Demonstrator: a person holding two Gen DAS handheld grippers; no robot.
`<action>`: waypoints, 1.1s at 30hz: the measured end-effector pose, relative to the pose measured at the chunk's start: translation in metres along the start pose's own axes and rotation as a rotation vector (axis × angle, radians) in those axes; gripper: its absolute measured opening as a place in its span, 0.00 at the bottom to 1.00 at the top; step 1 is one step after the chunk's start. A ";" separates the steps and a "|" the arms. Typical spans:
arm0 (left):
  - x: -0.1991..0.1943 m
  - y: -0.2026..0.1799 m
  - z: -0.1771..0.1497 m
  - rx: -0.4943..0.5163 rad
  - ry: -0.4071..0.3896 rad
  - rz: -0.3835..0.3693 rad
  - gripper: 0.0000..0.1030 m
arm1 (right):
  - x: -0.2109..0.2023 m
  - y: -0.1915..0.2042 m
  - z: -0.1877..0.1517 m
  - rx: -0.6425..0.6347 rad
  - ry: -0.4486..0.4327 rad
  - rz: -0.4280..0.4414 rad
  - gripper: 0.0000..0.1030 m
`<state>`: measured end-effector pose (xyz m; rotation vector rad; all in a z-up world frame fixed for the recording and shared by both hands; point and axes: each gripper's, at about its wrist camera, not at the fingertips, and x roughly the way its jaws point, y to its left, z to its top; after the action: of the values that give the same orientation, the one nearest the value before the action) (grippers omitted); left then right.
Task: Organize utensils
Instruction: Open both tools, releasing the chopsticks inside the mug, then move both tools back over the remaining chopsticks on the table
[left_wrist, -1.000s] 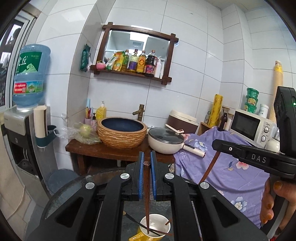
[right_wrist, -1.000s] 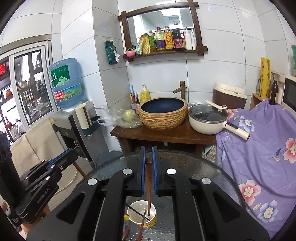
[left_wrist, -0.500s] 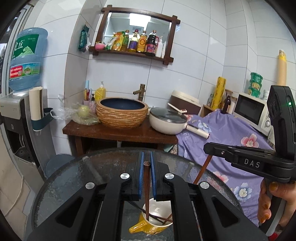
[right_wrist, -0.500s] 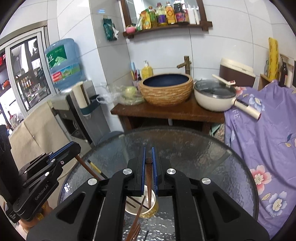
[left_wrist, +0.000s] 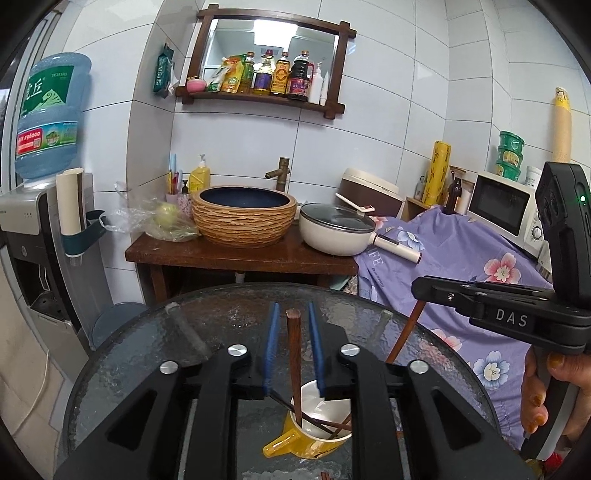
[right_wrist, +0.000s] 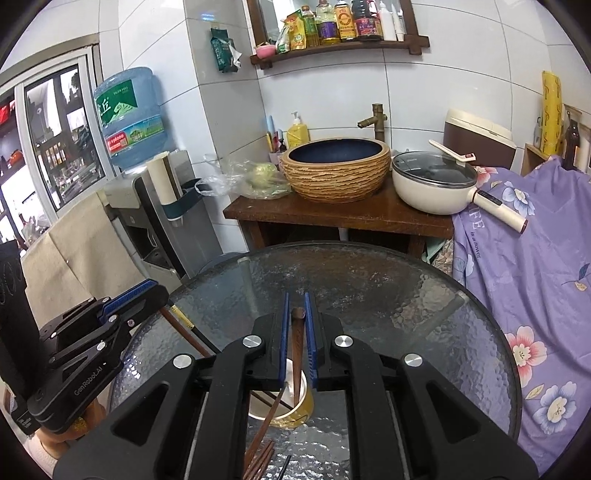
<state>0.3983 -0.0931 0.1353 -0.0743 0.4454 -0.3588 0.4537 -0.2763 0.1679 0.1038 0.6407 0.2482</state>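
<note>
A yellow mug (left_wrist: 310, 439) with a white inside stands on the round glass table (left_wrist: 221, 332); several dark chopsticks lean in it. My left gripper (left_wrist: 292, 314) is open just above the mug, and a brown chopstick (left_wrist: 293, 354) stands loose between its blue pads with its lower end in the mug. My right gripper (right_wrist: 295, 306) is shut on another brown chopstick (right_wrist: 297, 354) whose tip reaches into the mug (right_wrist: 295, 410). Each gripper shows in the other's view: the right (left_wrist: 480, 302), the left (right_wrist: 122, 295).
More loose chopsticks (right_wrist: 262, 461) lie on the glass in front of the mug. Behind the table are a wooden stand with a basin (left_wrist: 243, 214) and a white pan (left_wrist: 336, 229), a purple flowered cloth (left_wrist: 461, 266) at right, and a water dispenser (left_wrist: 33, 221) at left.
Both grippers have come down toward the mug. The left jaws have opened and let go of their chopstick, which now rests in the mug. The right gripper still holds its chopstick.
</note>
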 end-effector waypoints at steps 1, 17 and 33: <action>-0.002 0.001 -0.001 0.001 -0.003 -0.004 0.26 | -0.002 0.000 -0.001 0.000 -0.005 0.003 0.25; -0.072 0.005 -0.062 0.103 -0.091 0.072 0.94 | -0.080 0.023 -0.086 -0.128 -0.187 -0.151 0.58; -0.130 -0.010 -0.220 0.146 0.049 0.135 0.87 | -0.106 0.077 -0.313 -0.132 -0.050 -0.200 0.58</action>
<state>0.1900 -0.0542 -0.0084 0.1068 0.4690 -0.2597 0.1681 -0.2233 -0.0070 -0.0803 0.5789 0.0941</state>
